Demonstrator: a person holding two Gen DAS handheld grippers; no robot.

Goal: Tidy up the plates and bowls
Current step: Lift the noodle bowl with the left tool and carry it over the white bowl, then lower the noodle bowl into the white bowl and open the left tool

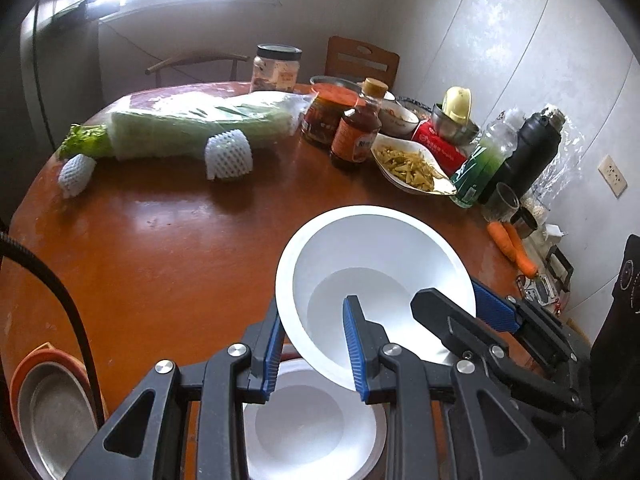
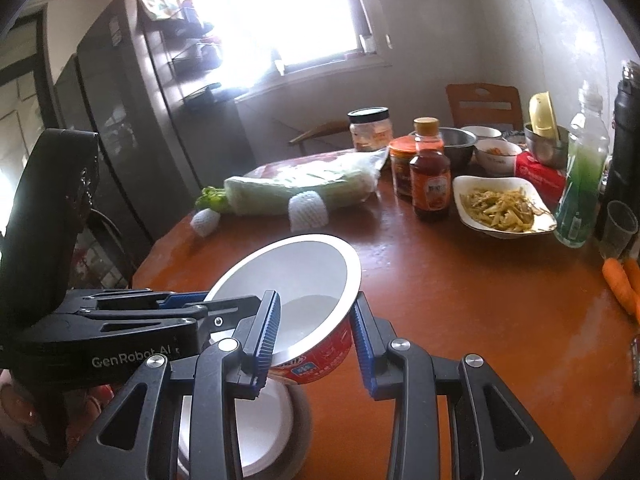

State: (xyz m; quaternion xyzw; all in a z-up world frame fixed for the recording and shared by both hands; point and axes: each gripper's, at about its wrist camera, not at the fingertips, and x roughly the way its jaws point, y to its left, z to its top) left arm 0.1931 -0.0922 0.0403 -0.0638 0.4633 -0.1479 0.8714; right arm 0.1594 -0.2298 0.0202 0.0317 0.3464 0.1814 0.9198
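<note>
Both the left gripper (image 1: 316,344) and right gripper (image 2: 316,340) are clamping opposite rims of a white-lined instant-noodle bowl (image 2: 296,280), holding it tilted above another white bowl (image 1: 304,428) on the round wooden table (image 1: 168,240).

Held bowl (image 1: 376,264) above second bowl (image 1: 304,432), jars (image 1: 332,116) behind on table (image 1: 180,240)

Daylight is pouring through the window (image 2: 288,12), blowing it out to white glare. Sheen is lying on the table (image 1: 168,240). Fisheye bending and dark vignetting are crowding the edges.
</note>
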